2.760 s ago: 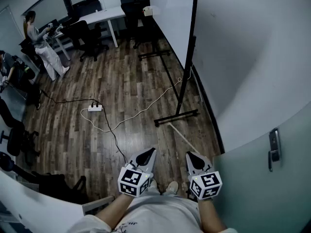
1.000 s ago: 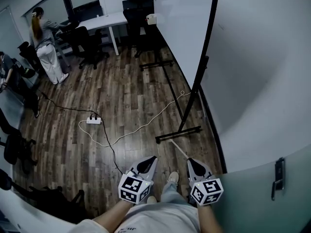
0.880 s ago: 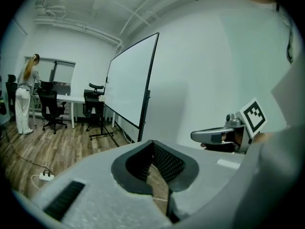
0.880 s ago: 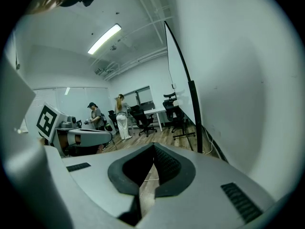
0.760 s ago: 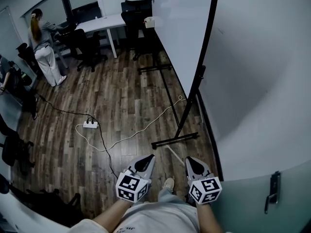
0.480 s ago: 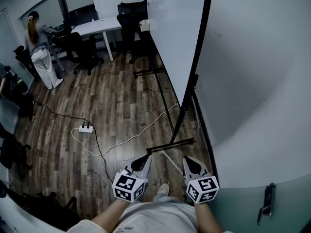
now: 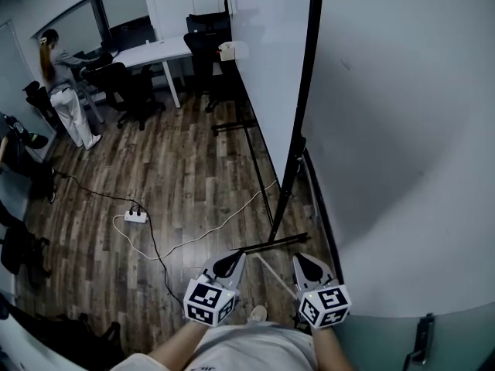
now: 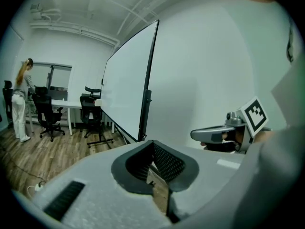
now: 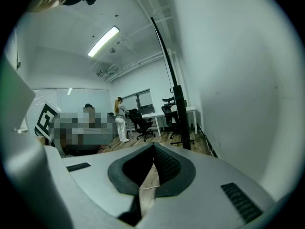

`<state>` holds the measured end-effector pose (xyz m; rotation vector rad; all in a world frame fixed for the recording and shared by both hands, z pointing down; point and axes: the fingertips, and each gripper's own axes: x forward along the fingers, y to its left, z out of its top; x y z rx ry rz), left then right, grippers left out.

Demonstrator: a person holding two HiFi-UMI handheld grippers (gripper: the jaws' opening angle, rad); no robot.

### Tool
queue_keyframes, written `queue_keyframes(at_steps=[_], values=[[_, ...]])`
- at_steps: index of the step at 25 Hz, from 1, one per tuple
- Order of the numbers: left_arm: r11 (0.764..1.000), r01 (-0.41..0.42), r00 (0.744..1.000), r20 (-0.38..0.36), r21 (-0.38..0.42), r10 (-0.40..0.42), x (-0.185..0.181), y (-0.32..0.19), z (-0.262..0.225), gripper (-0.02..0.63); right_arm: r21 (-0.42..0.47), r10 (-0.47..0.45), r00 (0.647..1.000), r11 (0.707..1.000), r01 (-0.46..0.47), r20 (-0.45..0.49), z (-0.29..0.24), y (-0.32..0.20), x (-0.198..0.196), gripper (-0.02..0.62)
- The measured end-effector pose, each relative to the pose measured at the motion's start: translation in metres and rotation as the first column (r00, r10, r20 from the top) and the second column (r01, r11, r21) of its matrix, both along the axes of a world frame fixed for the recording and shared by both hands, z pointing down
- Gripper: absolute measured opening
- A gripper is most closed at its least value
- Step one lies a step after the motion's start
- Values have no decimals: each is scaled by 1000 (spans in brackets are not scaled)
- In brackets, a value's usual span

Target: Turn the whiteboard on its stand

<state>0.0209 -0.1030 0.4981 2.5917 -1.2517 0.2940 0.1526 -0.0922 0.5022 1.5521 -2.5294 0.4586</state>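
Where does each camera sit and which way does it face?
Head view: on the head, steeply down at floor and whiteboard; left gripper, right gripper, shirt show.
Left gripper view: along its shut jaws at whiteboard's face; right gripper shows.
Right gripper view: along its shut jaws at whiteboard's edge; left gripper shows.
All share the whiteboard.

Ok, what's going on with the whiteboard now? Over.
Left gripper and right gripper shut, empty. Whiteboard ahead, not touched. Cable lies by its stand.
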Motion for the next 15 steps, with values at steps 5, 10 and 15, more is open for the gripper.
queue_keyframes(at_steps=[5,10,15], values=[[1000,21,1000,20,-4,-21,-9,-8,0,11,-16,8,1000,1000,-8,8,3,-7,1,6],[1000,6,1000,-6,-7,-6,-20,-20,-11,11,-4,7,1000,1000,-7,0,-8,-24,-13,5],[999,-41,999,-12,-18,41,-24,-28,-11,11,11,23,1000,1000,-23,-8,-16,-37,-23,6]])
